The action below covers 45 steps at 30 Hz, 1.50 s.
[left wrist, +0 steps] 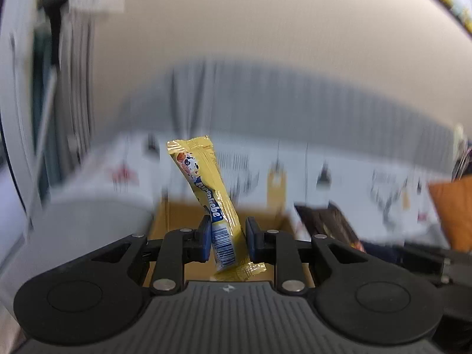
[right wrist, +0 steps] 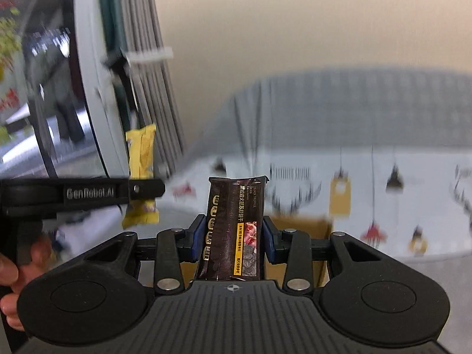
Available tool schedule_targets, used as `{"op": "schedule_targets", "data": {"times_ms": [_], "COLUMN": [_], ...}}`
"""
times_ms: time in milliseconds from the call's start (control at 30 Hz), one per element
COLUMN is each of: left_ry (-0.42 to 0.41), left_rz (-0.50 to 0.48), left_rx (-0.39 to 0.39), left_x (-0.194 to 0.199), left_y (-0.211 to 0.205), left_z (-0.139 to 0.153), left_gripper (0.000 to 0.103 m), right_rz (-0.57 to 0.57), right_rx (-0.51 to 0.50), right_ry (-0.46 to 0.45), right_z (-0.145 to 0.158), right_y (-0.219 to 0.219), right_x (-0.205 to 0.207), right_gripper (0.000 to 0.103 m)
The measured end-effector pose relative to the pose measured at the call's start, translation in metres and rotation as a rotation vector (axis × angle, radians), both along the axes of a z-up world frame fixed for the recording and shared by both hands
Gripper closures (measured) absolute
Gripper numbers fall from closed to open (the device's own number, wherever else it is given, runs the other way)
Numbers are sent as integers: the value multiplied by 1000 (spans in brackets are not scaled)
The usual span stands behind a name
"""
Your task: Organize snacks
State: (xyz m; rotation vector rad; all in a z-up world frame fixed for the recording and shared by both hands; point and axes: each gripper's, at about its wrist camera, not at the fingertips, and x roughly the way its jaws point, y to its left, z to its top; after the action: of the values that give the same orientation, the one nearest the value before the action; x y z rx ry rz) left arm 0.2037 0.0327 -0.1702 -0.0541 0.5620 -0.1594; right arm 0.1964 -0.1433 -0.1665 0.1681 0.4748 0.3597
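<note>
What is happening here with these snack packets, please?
A person is sorting snacks with two tools. The left hand-held gripper holds a yellow snack stick, tilted, above an open cardboard box. The right hand-held gripper holds a dark biscuit packet upright. Neither snack is released yet.

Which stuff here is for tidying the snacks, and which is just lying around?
For the job:
yellow snack stick, in left claw
dark cracker pack, in right claw
cardboard box

Just lying around:
patterned tablecloth
orange thing
</note>
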Motion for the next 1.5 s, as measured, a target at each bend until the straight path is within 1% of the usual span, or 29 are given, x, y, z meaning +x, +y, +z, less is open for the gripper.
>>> {"op": "schedule_targets", "data": {"times_ms": [67, 100, 167, 200, 300, 400, 467, 500, 533, 567, 600, 633, 667, 700, 733, 833, 900, 967, 1033, 1100, 1200, 1267, 1400, 1500], "left_ry": [98, 144, 217, 246, 292, 287, 274, 264, 256, 243, 234, 218, 187, 148, 121, 98, 90, 115, 174, 197, 161, 155, 160, 169], "left_rz": [-19, -34, -51, -60, -64, -62, -57, -63, -70, -75, -84, -85, -73, -66, -74, -78, -97, -83, -20, -2, -8, -6, 7, 23], "left_rx": [32, 57, 73, 76, 66, 59, 50, 42, 39, 37, 36, 33, 28, 25, 31, 51, 40, 52, 93, 108, 111, 120, 146, 139], "left_x": [19, 26, 40, 44, 56, 54, 59, 59, 59, 54, 48, 40, 32, 21, 7, -28, -54, -74, -91, -110, -138, -151, -164, -172], "left_y": [-1, -4, 0, 0, 12, 21, 28, 29, 28, 28, 27, 26, 24, 22, 20, 11, 5, -3, -14, -21, -25, -26, -27, -25], "left_z": [-39, -56, -90, -100, -121, -121, -114, -108, -101, -90, -80, -67, -54, -40, -26, 6, 27, 44, 57, 69, 87, 97, 110, 118], "left_gripper": [77, 77, 77, 77, 77, 77, 77, 77, 76, 64, 51, 19, 7, 1, 0, 0, 0, 0, 0, 0, 0, 0, 0, 0], "right_rz": [1, -2, -6, -6, -7, -6, -3, -3, -11, -18, -17, -11, -10, -17, -29, -78, -106, -154, -206, -237, -277, -285, -268, -260], "right_rx": [-25, -37, -60, -66, -93, -105, -109, -99, -88, -79, -69, -65, -70, -82, -96, -106, -116, -138, -167, -163, -147, -134, -128, -129], "right_ry": [80, 113, 191, 228, 289, 324, 343, 350, 346, 341, 331, 310, 292, 278, 265, 250, 247, 253, 288, 320, 281, 275, 276, 283], "right_z": [-29, -41, -68, -80, -106, -116, -115, -112, -106, -98, -90, -79, -70, -57, -45, -9, 16, 36, 51, 61, 77, 85, 95, 100], "right_y": [7, 19, 31, 35, 43, 48, 50, 50, 49, 47, 47, 47, 47, 47, 47, 41, 38, 37, 35, 31, 27, 25, 25, 26], "right_x": [18, 23, 35, 40, 47, 52, 56, 56, 54, 54, 52, 44, 40, 31, 22, -9, -35, -62, -84, -103, -134, -148, -160, -162], "right_gripper": [62, 62, 62, 62, 62, 62, 62, 60, 50, 39, 15, 4, 4, 4, 4, 2, 1, 1, 1, 1, 1, 1, 1, 1]}}
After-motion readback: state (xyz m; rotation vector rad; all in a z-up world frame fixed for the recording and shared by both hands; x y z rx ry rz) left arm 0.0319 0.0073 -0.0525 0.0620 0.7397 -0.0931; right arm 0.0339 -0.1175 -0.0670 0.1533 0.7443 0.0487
